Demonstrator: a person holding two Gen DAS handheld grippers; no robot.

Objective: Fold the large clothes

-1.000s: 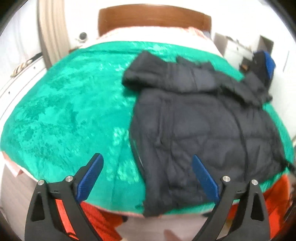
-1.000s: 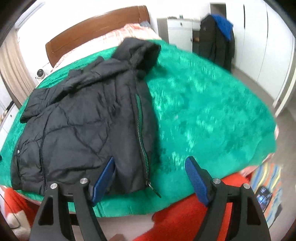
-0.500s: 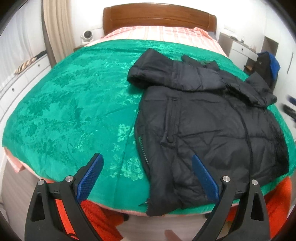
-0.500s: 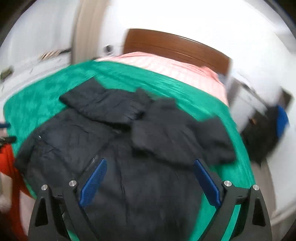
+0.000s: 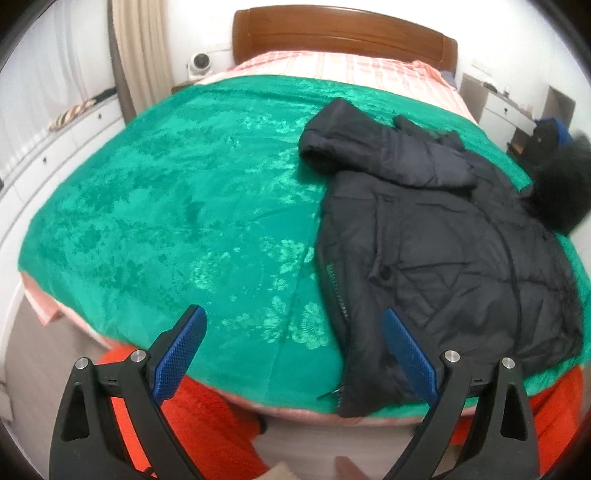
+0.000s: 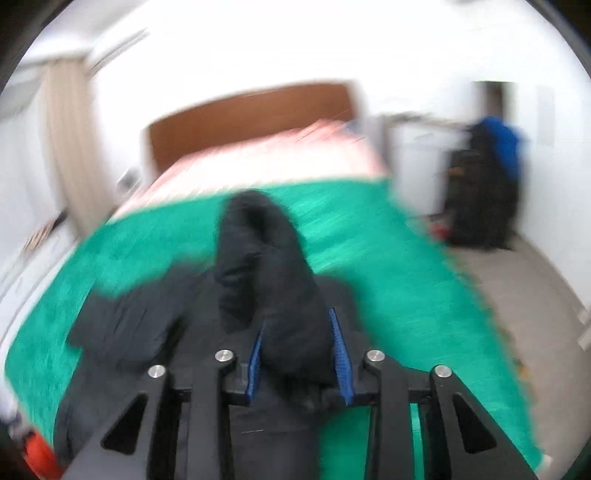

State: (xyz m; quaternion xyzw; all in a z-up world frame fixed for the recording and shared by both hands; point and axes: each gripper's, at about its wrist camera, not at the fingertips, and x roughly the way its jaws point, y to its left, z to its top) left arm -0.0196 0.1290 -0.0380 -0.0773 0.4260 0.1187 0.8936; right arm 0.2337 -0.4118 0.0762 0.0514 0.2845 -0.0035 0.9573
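Note:
A black puffer jacket [image 5: 443, 251] lies spread on the right half of the green bedspread [image 5: 166, 206], zip edge to the left. My left gripper [image 5: 291, 312] hovers open over the bed's near edge, its right finger above the jacket's hem, nothing between the pads. In the blurred right wrist view my right gripper [image 6: 297, 321] has its jaws closing, and the blue pads press on a thick bunch of the jacket's hood [image 6: 266, 258]. That bunch shows lifted off the bed as a blurred black lump [image 5: 561, 184] at the right of the left wrist view.
A wooden headboard [image 5: 340, 33] and a pink striped sheet [image 5: 332, 62] lie beyond the bedspread. White drawers [image 5: 55, 147] line the left wall. A dark coat with blue on it [image 6: 487, 184] hangs at the right. The person's orange clothing [image 5: 207, 424] is below the near edge.
My right gripper left the jacket's hem, swung up and over to the hood, narrowed from wide open onto the fabric and raised it. The left gripper drifted slightly and stayed open.

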